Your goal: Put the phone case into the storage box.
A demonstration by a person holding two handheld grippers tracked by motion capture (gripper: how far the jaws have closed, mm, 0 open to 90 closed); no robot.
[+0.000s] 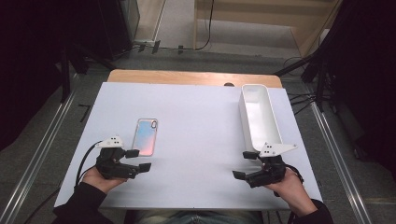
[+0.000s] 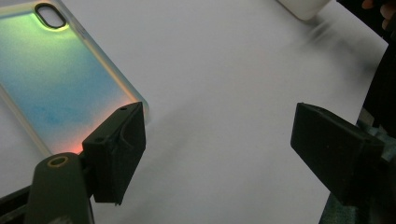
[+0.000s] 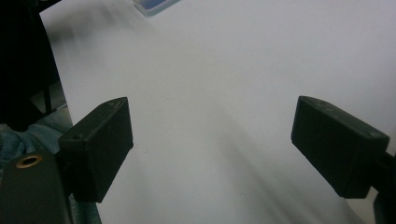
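White board covers most of the wooden table (image 1: 196, 77) in the high view, and on this white sheet (image 1: 201, 140) lie two things. A phone case (image 1: 145, 136), iridescent with pink and pale blue tints, lies flat on the left half, its camera cut-out at the far end. A long white tray (image 1: 258, 116) stands on the right half, running away from the person, with nothing visible inside it. The left gripper (image 1: 138, 160) rests at the near left, held by the left hand (image 1: 100, 177); its jaws are spread apart, with the farther one at the near right corner of the phone case. The right gripper (image 1: 245, 164) sits at the near right, held by the right hand (image 1: 292, 184), jaws likewise spread and gripping nothing; its grey plate lies just in front of the tray's near end.

From the left gripper view, the two black jaws stand wide apart over bare white sheet. The phone case glows green, blue and orange at the upper left, and its corner meets the left jaw's tip; whether they touch I cannot tell. A corner of the tray shows at the top edge.

From the right gripper view, the jaws are wide apart with only white sheet between them. A blue-tinted corner of the phone case shows at the top edge.
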